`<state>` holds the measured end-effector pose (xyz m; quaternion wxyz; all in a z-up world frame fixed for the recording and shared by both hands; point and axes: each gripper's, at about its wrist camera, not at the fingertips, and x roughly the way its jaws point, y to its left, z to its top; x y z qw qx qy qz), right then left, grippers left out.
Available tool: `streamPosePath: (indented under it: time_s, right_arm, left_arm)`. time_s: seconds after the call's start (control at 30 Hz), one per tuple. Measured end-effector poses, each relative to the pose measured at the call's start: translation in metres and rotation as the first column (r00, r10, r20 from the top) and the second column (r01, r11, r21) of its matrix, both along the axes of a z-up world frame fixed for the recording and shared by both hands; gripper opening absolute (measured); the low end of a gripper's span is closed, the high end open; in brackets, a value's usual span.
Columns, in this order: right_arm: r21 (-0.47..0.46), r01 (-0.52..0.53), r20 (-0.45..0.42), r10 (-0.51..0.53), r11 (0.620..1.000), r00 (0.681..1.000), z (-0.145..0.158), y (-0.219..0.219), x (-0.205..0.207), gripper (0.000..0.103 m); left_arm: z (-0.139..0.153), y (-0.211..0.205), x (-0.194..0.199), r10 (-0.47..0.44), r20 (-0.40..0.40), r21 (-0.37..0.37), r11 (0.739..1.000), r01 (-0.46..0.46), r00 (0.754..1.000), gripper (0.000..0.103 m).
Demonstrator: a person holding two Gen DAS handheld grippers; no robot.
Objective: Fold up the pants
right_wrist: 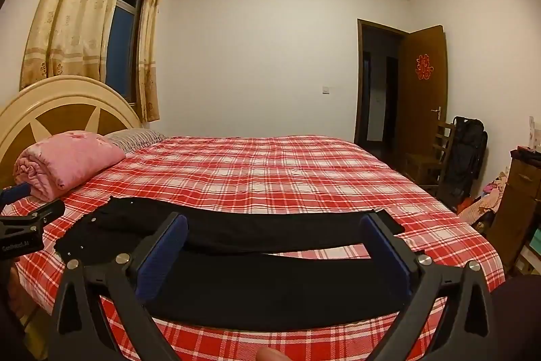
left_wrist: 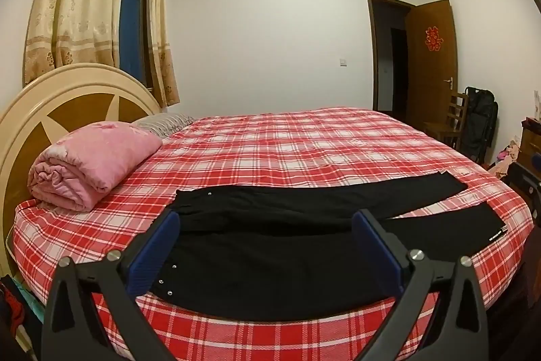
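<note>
the black pants (left_wrist: 270, 246) lie flat and unfolded on the red plaid bedsheet (left_wrist: 304, 151), along the near edge of the bed; the waist end with its small metal studs (left_wrist: 165, 282) sits toward the left jaw of the left gripper (left_wrist: 265, 225), and the two legs run off past its right jaw, splitting apart toward the cuffs (left_wrist: 487, 225); the left gripper hangs just above the seat of the pants with its jaws wide apart and nothing between them; the right gripper (right_wrist: 275, 230) hovers over the legs, jaws likewise spread wide and empty, the near leg lying between its two blue pads (right_wrist: 162, 256) and the far leg just beyond the tips; no fold looks begun yet.

judging by the way it drapes, the cloth is soft, limp and light, not slippery or fragile; it should sag and bunch wherever it is not held, so a pinch at one point will likely drag a wrinkle; the sensible holds seem to be the waistband's outer corner for the left gripper and the cuff of the near leg for the right, taking a thin edge of fabric only, without catching the sheet beneath; a rolled pink quilt (left_wrist: 91, 164) lies well beyond the left jaw, clear of the work.
</note>
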<state>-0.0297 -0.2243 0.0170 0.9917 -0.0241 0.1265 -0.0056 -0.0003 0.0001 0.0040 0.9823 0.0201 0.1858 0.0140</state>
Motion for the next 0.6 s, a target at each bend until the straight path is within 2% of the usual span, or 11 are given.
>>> streamPosePath:
  time_s: [0.6]
  right_arm:
    - [-0.004, 0.003, -0.008, -0.003, 1.000, 1.000, -0.0036, 0.0051, 0.0014, 0.102]
  left_arm:
    - [-0.0027, 0.0064, 0.0014, -0.001, -0.003, -0.002, 1.000, 0.001, 1.000, 0.103]
